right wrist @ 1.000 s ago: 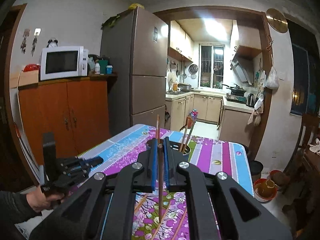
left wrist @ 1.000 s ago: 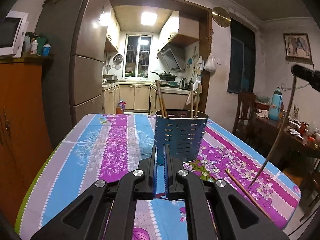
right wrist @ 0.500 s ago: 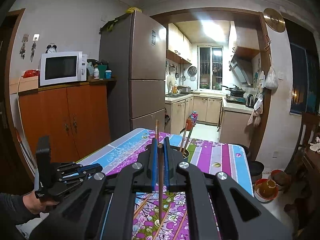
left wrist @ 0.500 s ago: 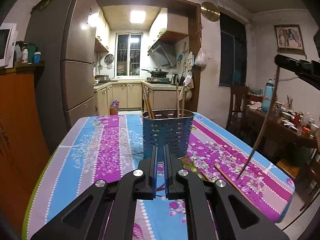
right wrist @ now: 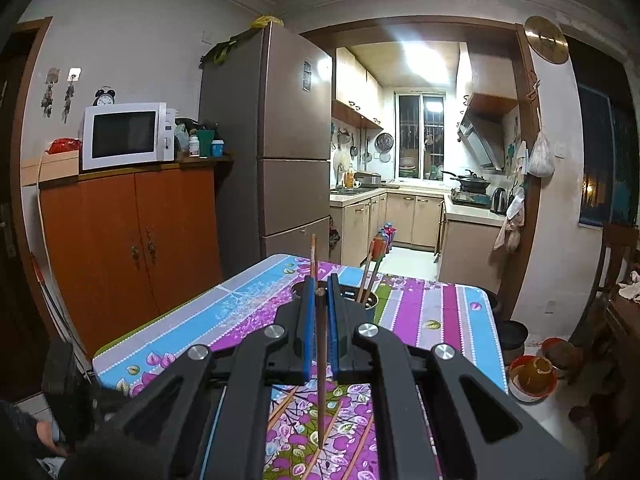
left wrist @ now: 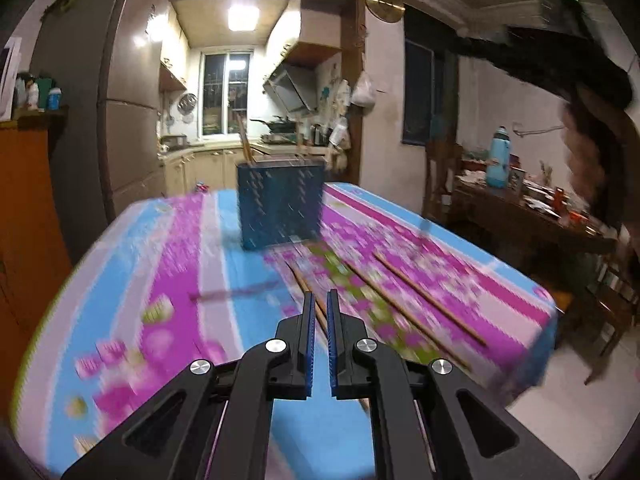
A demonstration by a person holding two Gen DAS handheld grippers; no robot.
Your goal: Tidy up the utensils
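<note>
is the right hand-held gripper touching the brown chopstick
Touching: the right wrist view shows the right hand-held gripper clamping the thin brown wooden chopstick between its blue pads.

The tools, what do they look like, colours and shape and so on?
Both alike: the left tool and right tool are matte black plastic, two flat parallel fingers with ribbed blue pads, driven by angular black link arms with triangular cut-outs and round silver bolts. No cables or markings show.

Now pulled back from the blue holder (left wrist: 280, 204), left gripper (left wrist: 319, 304) above chopsticks (left wrist: 428, 300) on the tablecloth (left wrist: 160, 280); view blurred.
</note>
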